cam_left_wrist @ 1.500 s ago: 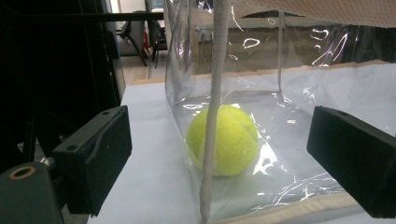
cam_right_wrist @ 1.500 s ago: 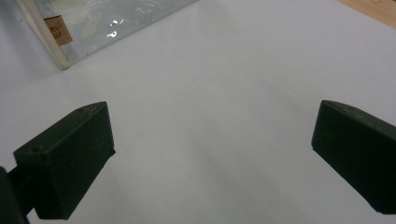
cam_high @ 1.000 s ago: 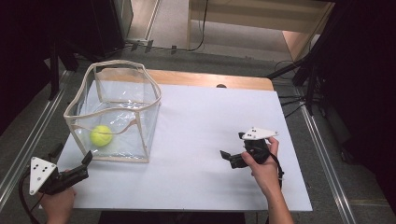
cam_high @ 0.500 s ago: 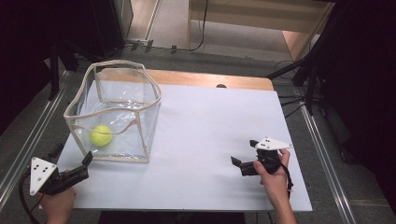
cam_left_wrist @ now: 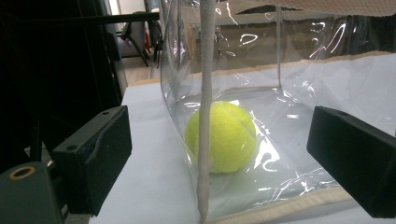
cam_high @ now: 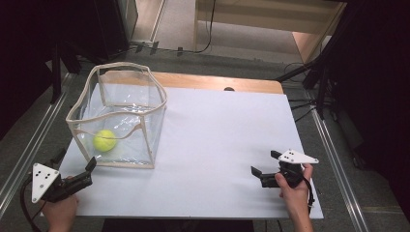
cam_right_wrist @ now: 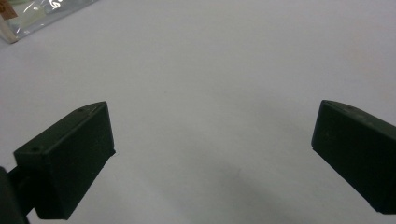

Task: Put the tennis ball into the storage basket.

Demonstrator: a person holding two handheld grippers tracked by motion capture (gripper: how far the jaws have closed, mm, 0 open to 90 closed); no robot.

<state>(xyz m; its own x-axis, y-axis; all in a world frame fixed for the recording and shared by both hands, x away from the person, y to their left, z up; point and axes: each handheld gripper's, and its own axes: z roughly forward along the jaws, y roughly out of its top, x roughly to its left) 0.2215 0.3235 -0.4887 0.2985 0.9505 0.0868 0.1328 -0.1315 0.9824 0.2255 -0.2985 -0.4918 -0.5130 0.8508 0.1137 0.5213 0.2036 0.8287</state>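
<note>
White tabletop [cam_high: 217, 145] on a wooden bench, dark room around it, cables and metal rails on the floor at both sides.

Near edge, left corner: left gripper [cam_high: 87, 170], held in a hand [cam_high: 60, 212], jaws spread with nothing between them, aimed at the near corner of the clear bag [cam_high: 118, 116]. It is close to the bag but apart from it. Near edge, right side: right gripper [cam_high: 265, 164] in the other hand [cam_high: 295, 193], jaws likewise spread and empty, low over bare tabletop, well apart from the bag.

Farther in, left side of the tabletop: the bag stands open-mouthed and upright, cream trim around rim and seams. The tennis ball [cam_high: 105, 140] rests on the bag's floor near its front wall.

Judgement on progress: if the work is putting the ball in the bag, that appears done; both grippers are empty and clear of it. If it is taking the ball out, nothing has begun; the left gripper would have to go over the rim, since the wall stands between it and the ball.

View differences: the left gripper view shows the ball [cam_left_wrist: 222, 136] through the film, a vertical seam [cam_left_wrist: 204, 112] crossing in front of it, and glare creases on the plastic. The right gripper view gives plain tabletop [cam_right_wrist: 210, 70] and a sliver of the bag's base [cam_right_wrist: 42, 14] at its top left. The high view alone gives the overall layout.
</note>
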